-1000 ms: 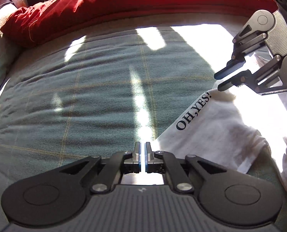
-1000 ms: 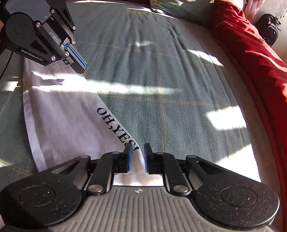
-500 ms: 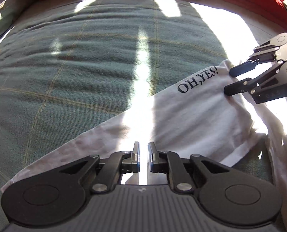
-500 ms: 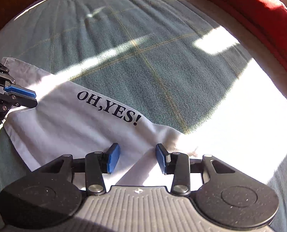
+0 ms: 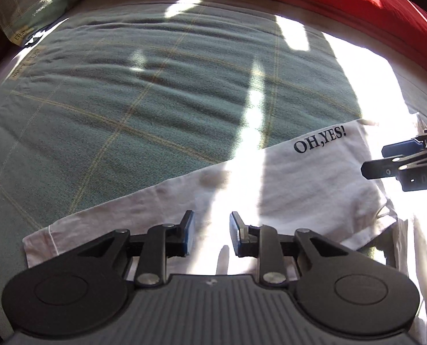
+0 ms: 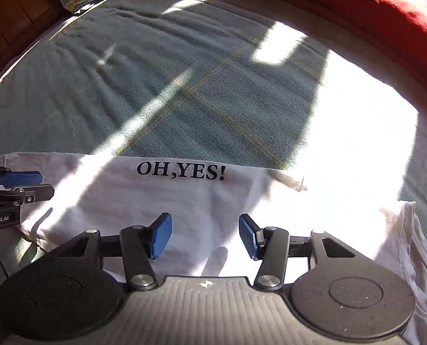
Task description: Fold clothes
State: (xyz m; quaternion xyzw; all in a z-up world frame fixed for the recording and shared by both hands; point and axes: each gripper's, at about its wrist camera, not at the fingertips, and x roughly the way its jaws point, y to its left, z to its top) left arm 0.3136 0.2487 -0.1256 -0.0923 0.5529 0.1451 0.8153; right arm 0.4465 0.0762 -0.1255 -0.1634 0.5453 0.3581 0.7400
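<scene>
Both grippers letting go: left gripper [image 5: 210, 234] jaws opening, right gripper [image 6: 205, 234] jaws opening wider, nothing pinched between either. White T-shirt [image 6: 184, 198] now lying folded along bed's [image 5: 144, 109] near edge. Fold laid; next fold pending.

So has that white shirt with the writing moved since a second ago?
Yes. The white shirt was laid forward over the green blanket; its folded edge now lies across the view instead of slanting.

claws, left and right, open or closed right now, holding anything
Left claw: opening, nothing gripped, white shirt lying flat under it.
Right claw: opening wider, nothing gripped, over the same shirt.
</scene>
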